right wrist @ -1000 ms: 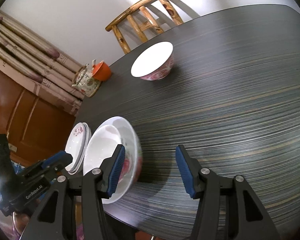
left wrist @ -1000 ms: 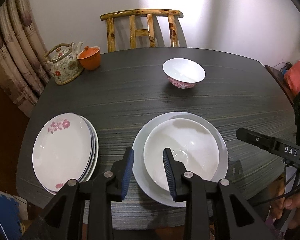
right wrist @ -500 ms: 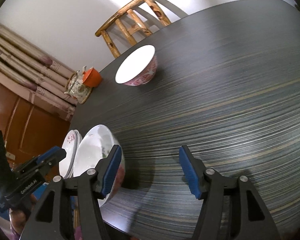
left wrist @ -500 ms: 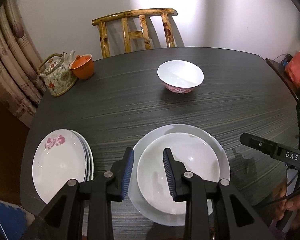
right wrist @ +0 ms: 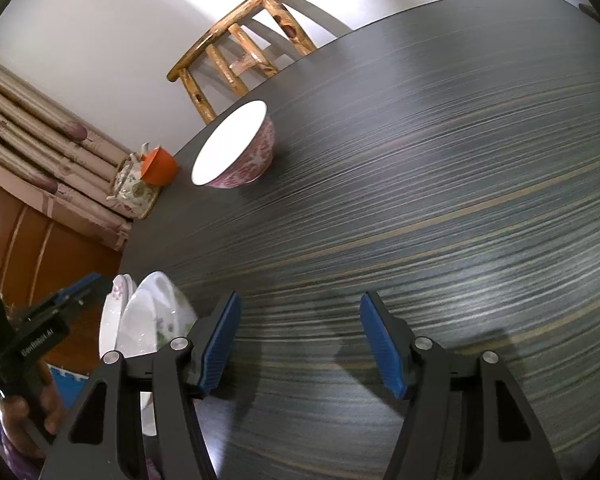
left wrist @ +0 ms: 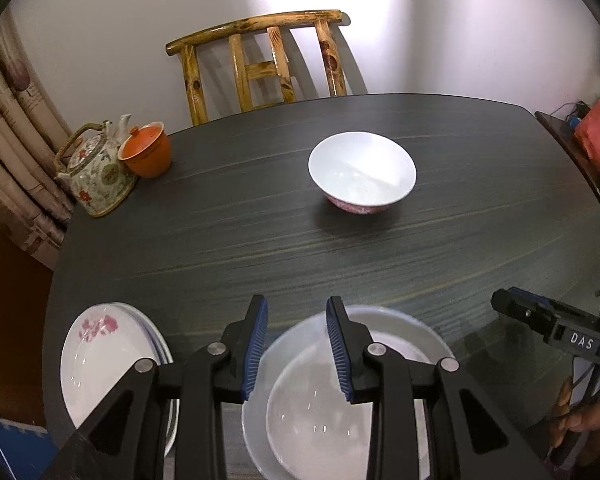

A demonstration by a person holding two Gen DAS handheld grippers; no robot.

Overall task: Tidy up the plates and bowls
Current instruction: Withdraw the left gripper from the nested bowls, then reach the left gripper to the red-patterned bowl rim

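A white bowl (left wrist: 320,412) sits in a large white plate (left wrist: 420,336) at the table's near edge. My left gripper (left wrist: 296,344) hovers over its near-left rim, open and empty. A stack of flowered plates (left wrist: 100,364) lies to the left. A pink-patterned bowl (left wrist: 362,172) stands alone mid-table; it also shows in the right wrist view (right wrist: 236,148). My right gripper (right wrist: 300,340) is open and empty above bare table, right of the bowl in the plate (right wrist: 152,316).
A floral teapot (left wrist: 96,172) and an orange lidded cup (left wrist: 146,152) stand at the far left corner of the dark table (left wrist: 260,248). A wooden chair (left wrist: 260,64) stands behind the table. Curtains hang at the left.
Both grippers have pulled back toward the near edge and tilted up. The plate with the bowl and the plate stack now sit lower in the left view. Nothing was taken hold of.
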